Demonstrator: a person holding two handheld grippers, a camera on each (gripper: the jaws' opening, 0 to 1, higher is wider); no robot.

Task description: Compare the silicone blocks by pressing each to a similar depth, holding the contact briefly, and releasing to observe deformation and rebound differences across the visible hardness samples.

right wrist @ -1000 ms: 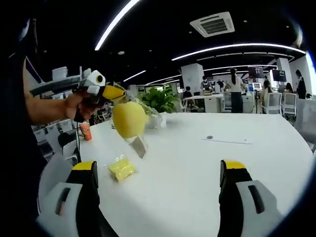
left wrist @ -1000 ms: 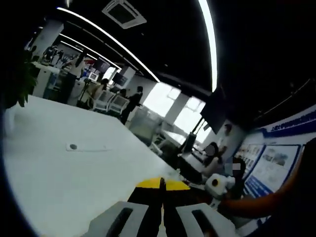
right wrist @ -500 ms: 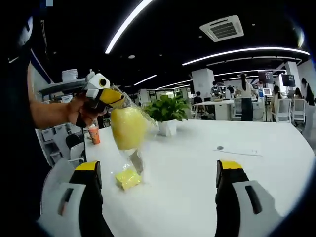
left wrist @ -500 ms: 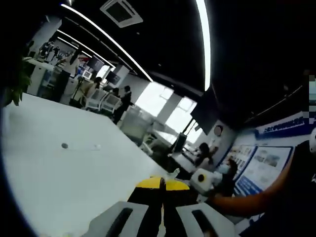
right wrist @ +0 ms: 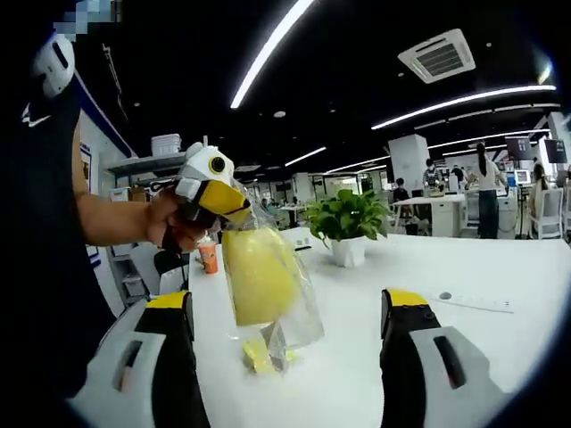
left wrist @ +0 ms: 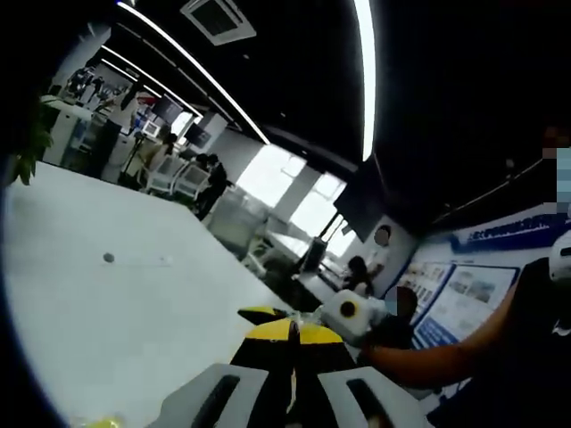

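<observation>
In the right gripper view, my left gripper (right wrist: 234, 203) hangs at upper left, shut on the top of a clear plastic bag (right wrist: 294, 303) that holds a pale yellow silicone block (right wrist: 257, 275). The bag dangles above the white table (right wrist: 357, 357). A smaller bright yellow block (right wrist: 257, 357) lies on the table under it. My right gripper (right wrist: 287, 303) is open, its jaws standing either side of the bag without touching it. In the left gripper view, my left gripper (left wrist: 290, 332) has its yellow tips pressed together, and the right gripper (left wrist: 277, 315) comes in just behind them.
A potted plant (right wrist: 348, 225) stands on the table behind the bag, and an orange cup (right wrist: 208, 256) sits near the left edge. A hand (right wrist: 169, 223) holds the left gripper. People, desks and chairs (right wrist: 486, 183) fill the far room. A cable port (left wrist: 108, 258) is set into the tabletop.
The hanging bag now sits closer and between the right gripper's jaws. In the left gripper view, the right gripper has come nearer to the left jaws.
</observation>
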